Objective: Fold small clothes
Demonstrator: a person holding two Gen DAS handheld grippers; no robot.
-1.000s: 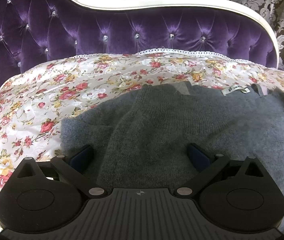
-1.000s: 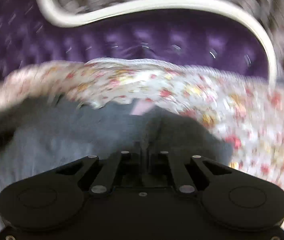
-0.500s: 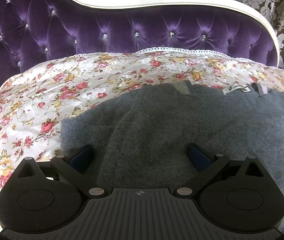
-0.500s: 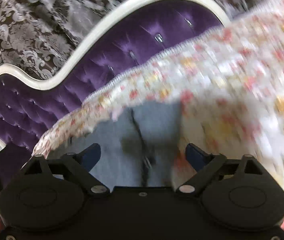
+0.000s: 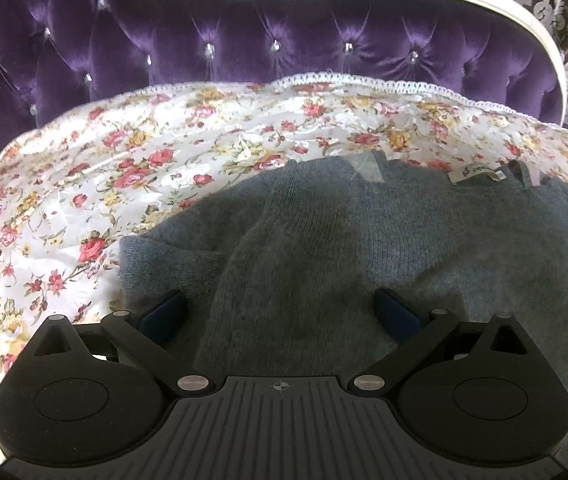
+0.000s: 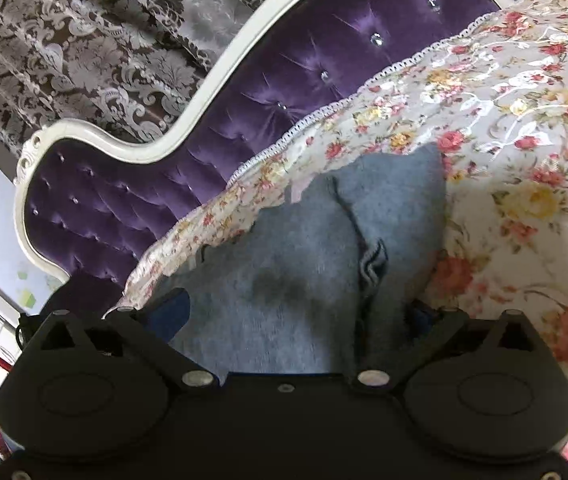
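right gripper [image 6: 296,312] opening now, jaws spreading wide over grey knit sweater [image 6: 304,264], nothing pinched; was shut a second ago, so reads as fold just dropped. left gripper [image 5: 279,312] wide apart too, hovering low over sweater [image 5: 364,248], clamping nothing. sweater lying on floral bedspread [image 5: 123,168], label [image 5: 480,174] at far edge. purple tufted headboard [image 5: 284,40] close behind; open bedspread to left for sliding.
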